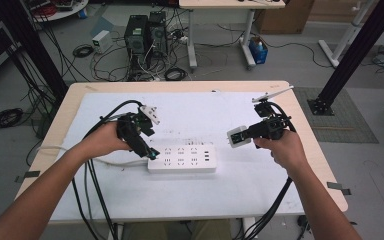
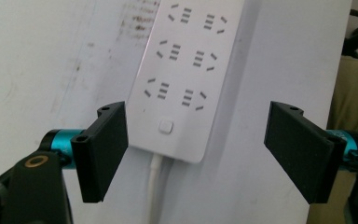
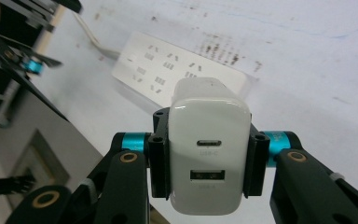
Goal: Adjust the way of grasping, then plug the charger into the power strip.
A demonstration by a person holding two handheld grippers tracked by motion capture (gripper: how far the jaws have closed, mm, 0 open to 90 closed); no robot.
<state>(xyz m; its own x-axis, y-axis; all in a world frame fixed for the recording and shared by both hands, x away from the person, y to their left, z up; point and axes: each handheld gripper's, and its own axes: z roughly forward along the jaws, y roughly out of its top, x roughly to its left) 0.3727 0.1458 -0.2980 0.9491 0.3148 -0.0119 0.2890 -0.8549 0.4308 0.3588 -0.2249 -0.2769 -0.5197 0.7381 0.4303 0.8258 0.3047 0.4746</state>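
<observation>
A white power strip (image 1: 182, 158) with several sockets and USB ports lies flat on the white sheet, near the table's front middle. My left gripper (image 1: 149, 151) hovers at the strip's left end, where the cord leaves it. In the left gripper view the strip (image 2: 186, 70) lies beyond my left gripper (image 2: 198, 112), whose jaws stand open with nothing between them. My right gripper (image 1: 241, 136) is shut on a white USB charger (image 1: 238, 137), held above the table to the right of the strip. In the right gripper view the charger (image 3: 209, 158) shows its two ports, clamped by my right gripper (image 3: 208, 128), and the strip (image 3: 168, 70) lies farther off.
The strip's white cord (image 1: 115, 162) runs left across the sheet (image 1: 205, 115) toward the table's left edge. Black cables trail from both grippers over the front edge. Dark smudges (image 1: 180, 135) mark the sheet behind the strip. Computer towers (image 1: 145, 35) and cable tangles stand on the floor beyond.
</observation>
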